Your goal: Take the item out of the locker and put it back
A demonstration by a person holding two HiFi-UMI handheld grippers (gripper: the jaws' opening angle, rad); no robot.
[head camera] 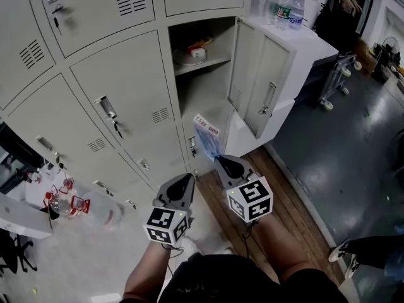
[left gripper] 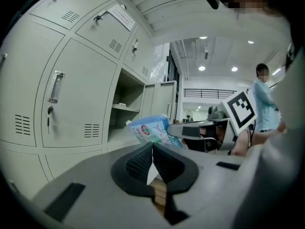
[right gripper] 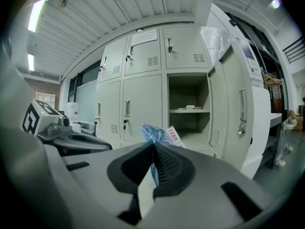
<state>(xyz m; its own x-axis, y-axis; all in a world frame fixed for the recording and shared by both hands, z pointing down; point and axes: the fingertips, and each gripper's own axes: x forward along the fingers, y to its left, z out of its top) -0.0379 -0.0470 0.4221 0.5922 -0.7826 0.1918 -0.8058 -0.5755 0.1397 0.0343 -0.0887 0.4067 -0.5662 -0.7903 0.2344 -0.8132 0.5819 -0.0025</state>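
A blue plastic packet (head camera: 206, 137) with a white label hangs in front of the open locker (head camera: 203, 100), below its shelf. My right gripper (head camera: 220, 161) is shut on the packet's lower edge. In the right gripper view the packet (right gripper: 160, 134) sticks up from between the closed jaws of the right gripper (right gripper: 153, 148). My left gripper (head camera: 187, 179) stays just left of it, shut and empty. In the left gripper view the left gripper (left gripper: 152, 145) has its pads together, and the packet (left gripper: 151, 129) shows beyond them.
The locker door (head camera: 259, 84) stands swung open to the right. A bowl-like item (head camera: 191, 54) lies on the upper shelf. Bottles (head camera: 287, 7) stand on the white cabinet behind the door. More bottles (head camera: 76, 206) sit at lower left. A person (left gripper: 264, 104) stands far off.
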